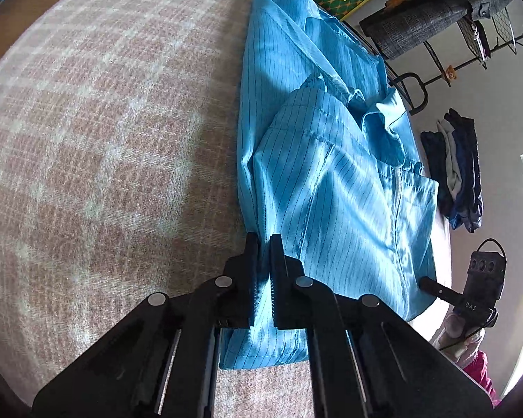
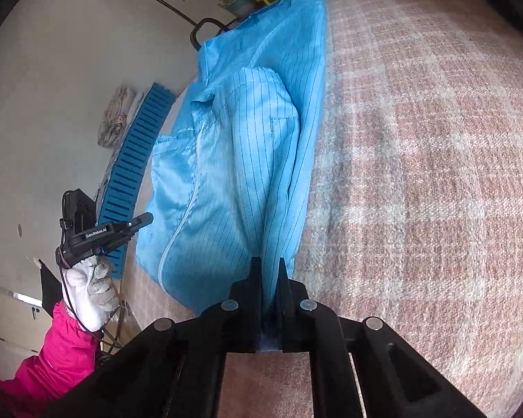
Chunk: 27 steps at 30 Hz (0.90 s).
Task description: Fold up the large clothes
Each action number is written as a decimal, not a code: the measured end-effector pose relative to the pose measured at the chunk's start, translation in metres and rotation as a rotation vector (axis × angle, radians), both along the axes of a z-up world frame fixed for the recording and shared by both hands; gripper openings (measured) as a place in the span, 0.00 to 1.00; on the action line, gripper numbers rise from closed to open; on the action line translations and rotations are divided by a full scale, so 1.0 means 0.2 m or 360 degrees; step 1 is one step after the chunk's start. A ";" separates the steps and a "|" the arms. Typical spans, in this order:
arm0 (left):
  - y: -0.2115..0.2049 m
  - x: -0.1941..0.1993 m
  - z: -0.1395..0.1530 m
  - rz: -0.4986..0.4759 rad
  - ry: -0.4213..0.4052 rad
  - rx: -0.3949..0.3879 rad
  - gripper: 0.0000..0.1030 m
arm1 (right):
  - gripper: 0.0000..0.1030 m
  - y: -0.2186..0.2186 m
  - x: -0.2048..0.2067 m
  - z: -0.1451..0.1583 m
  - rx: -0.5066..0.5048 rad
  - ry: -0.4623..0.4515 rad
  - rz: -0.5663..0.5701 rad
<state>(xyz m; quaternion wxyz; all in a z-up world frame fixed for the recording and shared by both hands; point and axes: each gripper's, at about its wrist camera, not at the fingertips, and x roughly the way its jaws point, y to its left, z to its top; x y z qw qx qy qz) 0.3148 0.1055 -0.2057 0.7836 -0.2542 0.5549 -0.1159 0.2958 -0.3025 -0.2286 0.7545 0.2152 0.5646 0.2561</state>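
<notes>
The left gripper is pinched on a fold of the blue pinstriped zip garment, which lies partly folded along the edge of the pink-and-white plaid blanket. The right gripper is likewise clamped on the garment's edge, cloth running between its fingers.

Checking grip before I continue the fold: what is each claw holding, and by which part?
Both hold the blue striped garment. The left claw is shut on a folded side edge near its hem; the right claw is shut on the opposite side edge.
</notes>
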 end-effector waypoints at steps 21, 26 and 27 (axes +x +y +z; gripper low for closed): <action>0.23 0.19 0.38 -0.0152 -0.0271 0.0236 0.20 | 0.30 0.00 0.29 0.61 -0.0239 -0.0425 0.0190; 0.18 0.57 0.35 -0.0116 -0.0361 0.0178 0.20 | 0.18 0.25 0.71 0.70 -0.0230 -0.0518 0.0306; 0.17 0.63 0.34 -0.0101 -0.0376 0.0169 0.20 | 0.16 0.32 0.81 0.69 -0.0218 -0.0516 0.0330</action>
